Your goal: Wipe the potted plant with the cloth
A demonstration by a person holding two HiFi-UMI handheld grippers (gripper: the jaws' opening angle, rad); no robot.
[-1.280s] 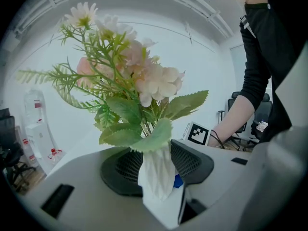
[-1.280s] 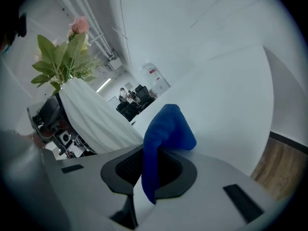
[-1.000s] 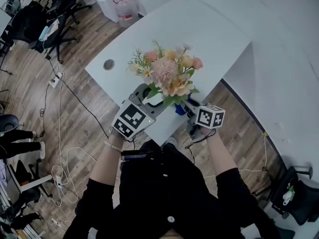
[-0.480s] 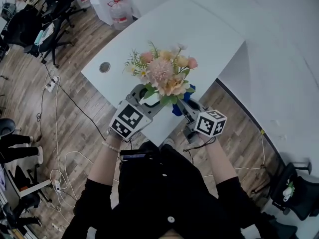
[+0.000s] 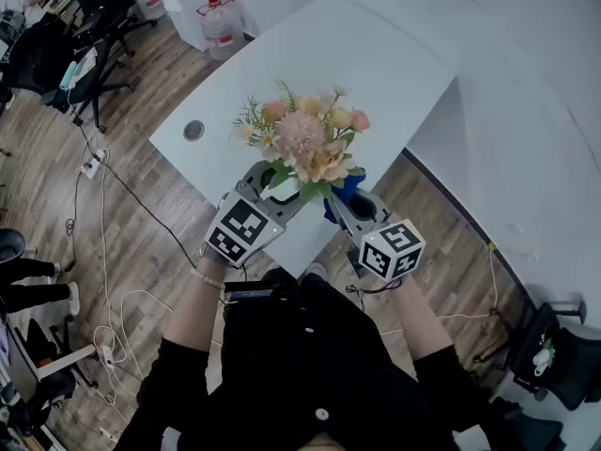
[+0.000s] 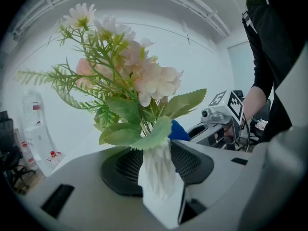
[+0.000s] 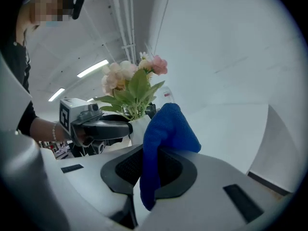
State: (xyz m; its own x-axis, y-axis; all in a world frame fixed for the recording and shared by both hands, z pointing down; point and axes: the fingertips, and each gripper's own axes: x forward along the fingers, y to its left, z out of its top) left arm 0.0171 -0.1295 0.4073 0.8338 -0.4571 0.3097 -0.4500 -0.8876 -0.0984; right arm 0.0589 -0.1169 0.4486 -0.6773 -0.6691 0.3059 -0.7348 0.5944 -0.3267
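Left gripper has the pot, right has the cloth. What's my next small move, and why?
Probably ease the right gripper sideways until the blue cloth presses the white pot, then stroke along it. The left gripper clamps the pot steady, and the cloth sits just beside it, contact unclear.

We find the widest free room over the far half of the white table [image 5: 376,64], which lies bare behind the potted plant [image 5: 305,144]. The near corner is crowded. The left gripper [image 5: 279,184] clamps the pot from one side, and the right gripper [image 5: 352,207], pinching a blue cloth [image 5: 344,194], sits just beside it on the other (leaves and blooms overhang the pot, closing the way from above). Left of the table, cables [image 5: 117,332] and chairs [image 5: 89,54] clutter the floor
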